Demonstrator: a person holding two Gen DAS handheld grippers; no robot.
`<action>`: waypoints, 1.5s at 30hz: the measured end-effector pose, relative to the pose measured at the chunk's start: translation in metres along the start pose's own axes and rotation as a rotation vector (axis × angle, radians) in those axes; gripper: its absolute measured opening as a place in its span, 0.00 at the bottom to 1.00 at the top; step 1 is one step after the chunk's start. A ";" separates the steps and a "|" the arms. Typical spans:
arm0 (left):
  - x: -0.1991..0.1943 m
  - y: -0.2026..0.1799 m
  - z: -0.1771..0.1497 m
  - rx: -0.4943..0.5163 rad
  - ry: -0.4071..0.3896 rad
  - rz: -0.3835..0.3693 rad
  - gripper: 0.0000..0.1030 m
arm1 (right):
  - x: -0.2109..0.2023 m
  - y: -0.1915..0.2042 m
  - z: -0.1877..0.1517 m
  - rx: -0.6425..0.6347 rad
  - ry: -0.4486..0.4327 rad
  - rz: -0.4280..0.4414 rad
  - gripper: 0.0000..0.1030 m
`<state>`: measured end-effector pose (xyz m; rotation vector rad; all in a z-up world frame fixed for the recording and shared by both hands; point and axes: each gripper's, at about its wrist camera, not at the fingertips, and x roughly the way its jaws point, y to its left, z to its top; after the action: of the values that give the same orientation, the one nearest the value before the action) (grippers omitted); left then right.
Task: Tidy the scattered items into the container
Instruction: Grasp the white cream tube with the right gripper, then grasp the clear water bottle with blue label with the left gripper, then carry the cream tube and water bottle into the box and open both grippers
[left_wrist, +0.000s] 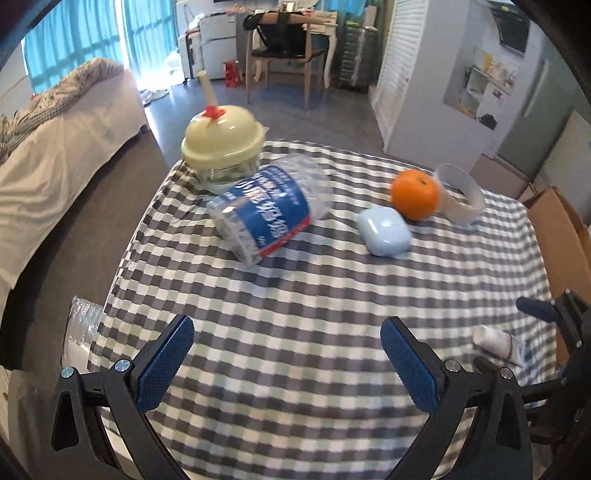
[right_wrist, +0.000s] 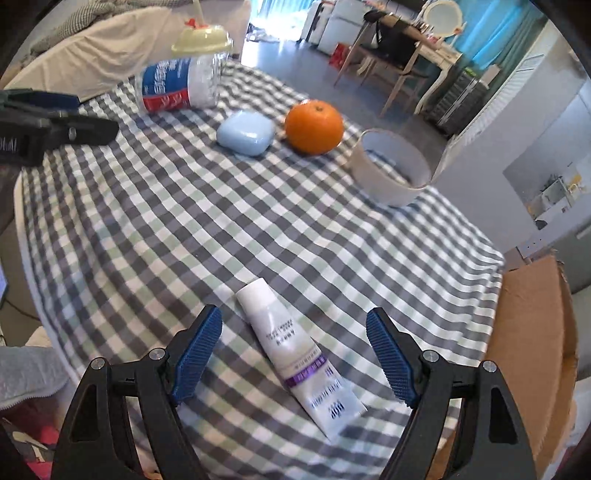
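The right gripper (right_wrist: 293, 354) spreads wide around a white tube (right_wrist: 295, 354) at lower centre of the checked counter (right_wrist: 184, 221). The left gripper (left_wrist: 286, 363) gapes empty. An orange (right_wrist: 314, 127) sits upper centre; a cardboard box (right_wrist: 532, 332) stands right; a bed (left_wrist: 55, 177) lies left.

Daylight glows through teal curtains (left_wrist: 74, 40) at the far left. A bed (left_wrist: 55, 166) with a grey knitted blanket stands left, a wooden chair (left_wrist: 284, 55) far, white louvred doors (left_wrist: 406, 66) right, over grey floor (left_wrist: 295, 110).
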<state>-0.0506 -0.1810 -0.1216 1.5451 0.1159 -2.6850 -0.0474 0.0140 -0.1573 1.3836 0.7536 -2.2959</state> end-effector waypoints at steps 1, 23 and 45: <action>0.002 0.003 0.001 -0.003 0.002 0.002 1.00 | 0.006 -0.001 0.000 0.005 0.011 0.007 0.77; 0.057 0.017 0.051 0.126 -0.053 0.044 1.00 | -0.035 -0.032 -0.002 0.151 -0.066 0.168 0.22; 0.062 0.010 0.039 0.130 0.034 -0.027 0.15 | -0.050 -0.041 -0.008 0.192 -0.092 0.175 0.22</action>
<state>-0.1146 -0.1944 -0.1560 1.6357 -0.0379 -2.7377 -0.0414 0.0533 -0.1054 1.3536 0.3759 -2.3222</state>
